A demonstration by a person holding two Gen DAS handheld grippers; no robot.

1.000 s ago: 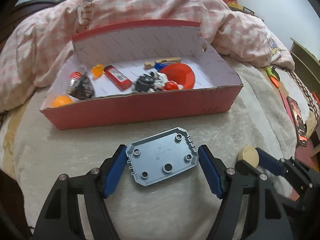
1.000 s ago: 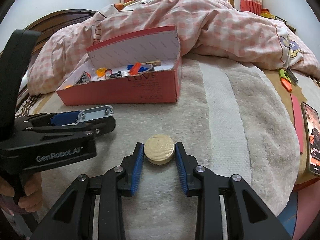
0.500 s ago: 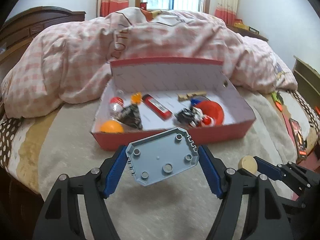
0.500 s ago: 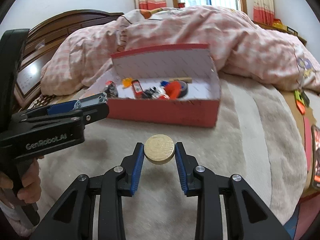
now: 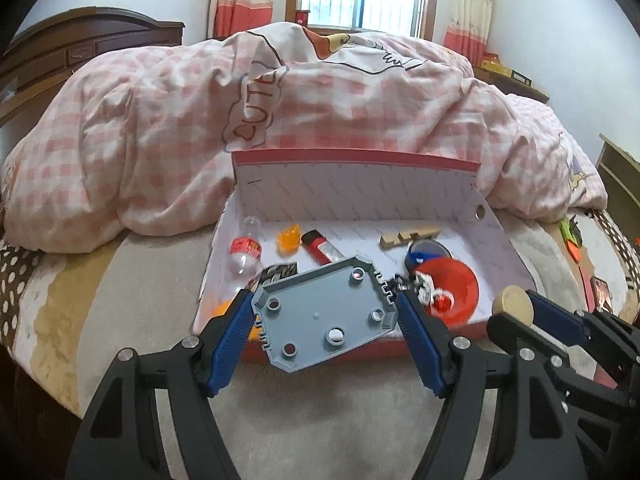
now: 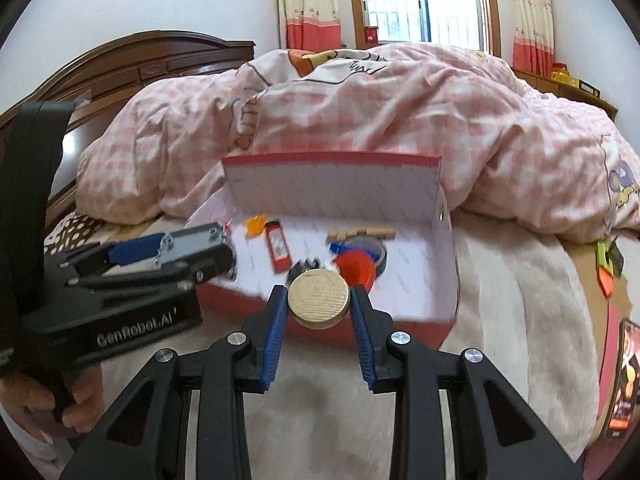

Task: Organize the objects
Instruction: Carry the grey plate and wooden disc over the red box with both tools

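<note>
My left gripper [image 5: 326,314] is shut on a grey studded plate [image 5: 324,312] and holds it in the air over the near wall of the red box [image 5: 360,348]. My right gripper [image 6: 319,300] is shut on a round gold disc [image 6: 319,298], raised just in front of the same box [image 6: 404,326]. The disc also shows in the left wrist view [image 5: 513,309], and the plate in the right wrist view [image 6: 192,244]. The box holds several small items: a small bottle [image 5: 245,250], a red lighter [image 5: 320,247], an orange piece [image 5: 289,238], a wooden piece [image 5: 408,236] and a red funnel [image 5: 454,282].
The box stands on a beige blanket [image 6: 520,280] on a bed, with a rumpled pink checked duvet [image 5: 160,128] right behind it. A phone [image 6: 626,376] and an orange-green item [image 6: 608,268] lie at the bed's right edge. A wooden headboard [image 6: 132,64] is at the left.
Both grippers have lifted their objects off the blanket and moved forward toward the box. The plate now hangs over the box's near wall and the disc is just before it.
</note>
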